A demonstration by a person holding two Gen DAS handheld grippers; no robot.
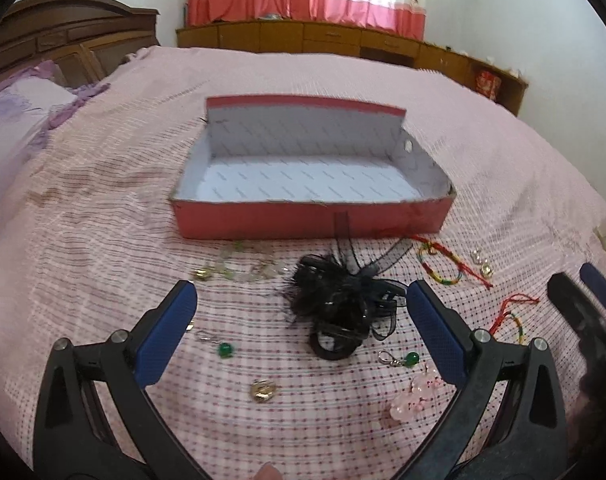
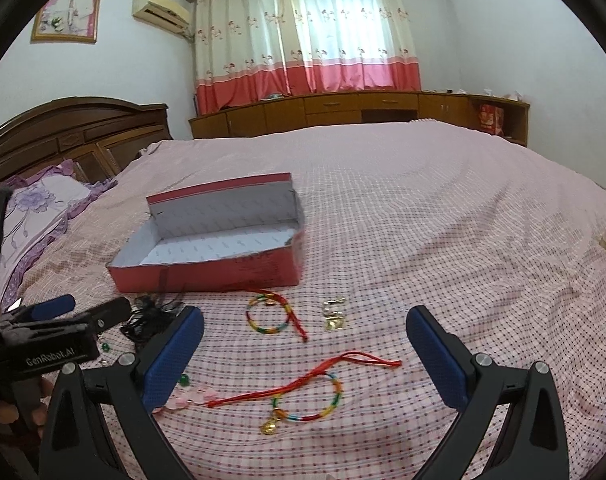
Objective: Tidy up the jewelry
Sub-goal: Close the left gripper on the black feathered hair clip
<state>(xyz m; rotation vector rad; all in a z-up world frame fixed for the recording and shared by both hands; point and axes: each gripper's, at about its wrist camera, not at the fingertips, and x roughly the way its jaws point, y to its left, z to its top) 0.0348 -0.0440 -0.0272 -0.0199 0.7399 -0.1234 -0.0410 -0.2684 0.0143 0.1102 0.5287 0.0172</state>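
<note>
Left gripper point(image 1: 299, 320): blue-padded fingers spread wide, holding nothing; hovers low over the bed, short of the red cardboard box point(image 1: 311, 216).
Right gripper point(image 2: 305, 344): fingers likewise wide apart and empty; same side of the box, toward its right end.
Box: open, white-lined, nothing inside; long axis runs across the left wrist view.
Jewelry, all outside the box on its near side, on the pink checked bedspread point(image 1: 103, 208):
- black ribbon hair ornament point(image 1: 343, 300): just before the box's front wall, centred between the left fingers.
- green bead earrings point(image 1: 225, 350): nearer than the ornament; a second one lies nearby.
- rainbow cord bracelet with red string point(image 2: 269, 316): close to the box's right front corner.
- second rainbow bracelet with gold charm point(image 2: 307, 400): farther from the box, between the right fingers, red cord trailing crosswise.
- small gold pieces point(image 2: 333, 314): right of the first bracelet.
Key relation: ornament lies straight ahead of the left gripper, box directly beyond it; left is nearer.
Judgement: sorting not yet begun; loose ribbon may snag.
</note>
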